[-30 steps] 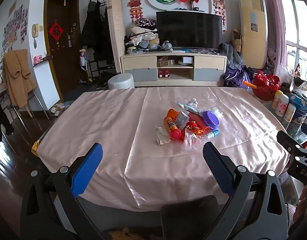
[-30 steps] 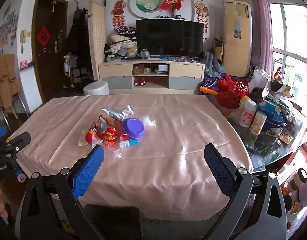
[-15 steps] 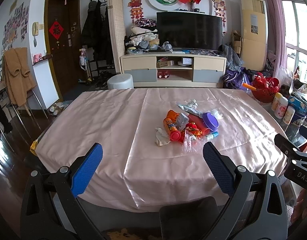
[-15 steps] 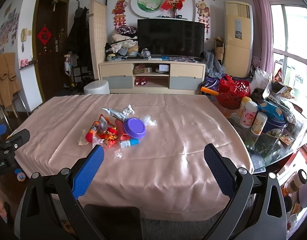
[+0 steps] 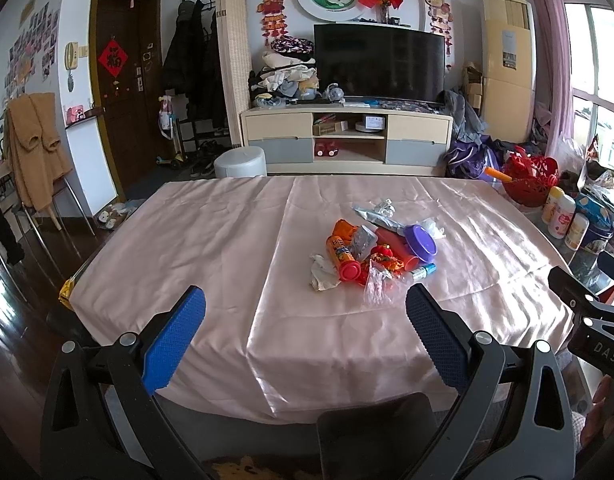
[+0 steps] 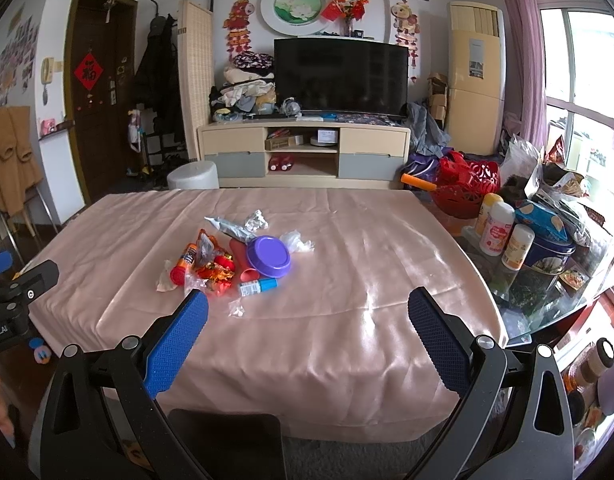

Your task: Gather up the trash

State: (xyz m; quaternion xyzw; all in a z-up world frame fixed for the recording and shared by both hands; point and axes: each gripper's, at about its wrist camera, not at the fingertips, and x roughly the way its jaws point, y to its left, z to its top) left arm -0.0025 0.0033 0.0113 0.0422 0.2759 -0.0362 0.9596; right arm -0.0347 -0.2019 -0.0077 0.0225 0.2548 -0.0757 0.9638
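Okay, both our left gripper (image 5: 305, 338) and right gripper (image 6: 307, 336) gape wide, empty. The trash heap sits mid pink satin tablecloth (image 6: 367, 272), round purple plastic lid (image 6: 268, 256) topmost; we'd approach low, taking loose edge pieces first.

Tabletop (image 5: 211, 240): cloth pale pink, satin sheen. Lid (image 6: 268, 256): purple. Tube (image 5: 343, 258): orange, red cap. Small bottle (image 6: 259, 287): white label, blue cap. Wrappers (image 6: 217, 270): red with gold. Tissue (image 5: 322, 276): off-white. Left tool (image 5: 305, 332) and right tool (image 6: 307, 336): blue textured pads, black frames.
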